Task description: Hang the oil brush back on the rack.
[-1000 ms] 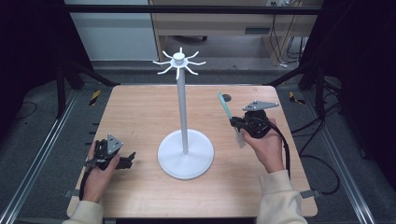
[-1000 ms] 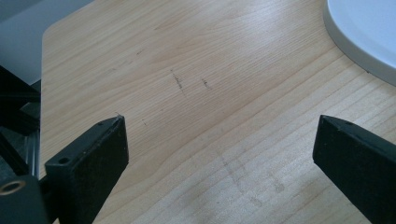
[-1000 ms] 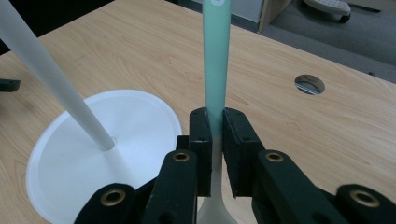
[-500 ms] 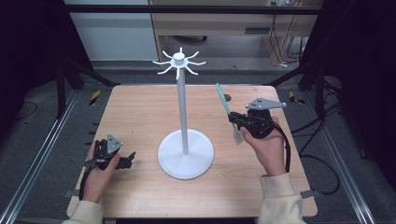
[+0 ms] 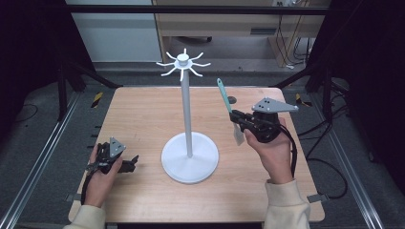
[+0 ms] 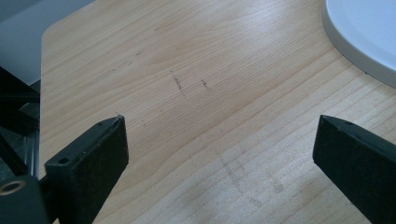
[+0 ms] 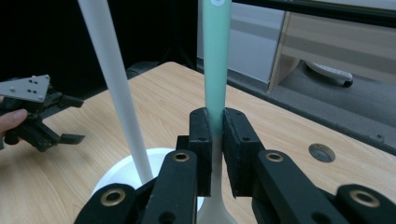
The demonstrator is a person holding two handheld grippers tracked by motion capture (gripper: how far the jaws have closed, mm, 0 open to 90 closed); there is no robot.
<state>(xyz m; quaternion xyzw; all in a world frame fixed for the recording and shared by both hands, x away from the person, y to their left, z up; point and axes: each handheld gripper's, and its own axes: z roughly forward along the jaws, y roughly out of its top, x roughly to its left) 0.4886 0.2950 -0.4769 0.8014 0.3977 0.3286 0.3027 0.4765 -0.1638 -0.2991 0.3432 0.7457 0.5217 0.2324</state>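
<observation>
While the left hand-held gripper [image 5: 125,165] rests low on the wooden surface [image 5: 143,114] with its jaws spread wide and nothing between them, the right hand-held gripper [image 5: 237,118] is clamped on a spatula [image 5: 228,106] (green handle up, pale blade down). It holds the spatula in the air, right of the white hook stand [image 5: 186,119], whose round base [image 5: 190,157] sits mid-surface.

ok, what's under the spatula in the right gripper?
Bare table below the spatula; it hangs off the wood, clamped by the right gripper. The blade's lower end is hidden by the gripper body.
</observation>
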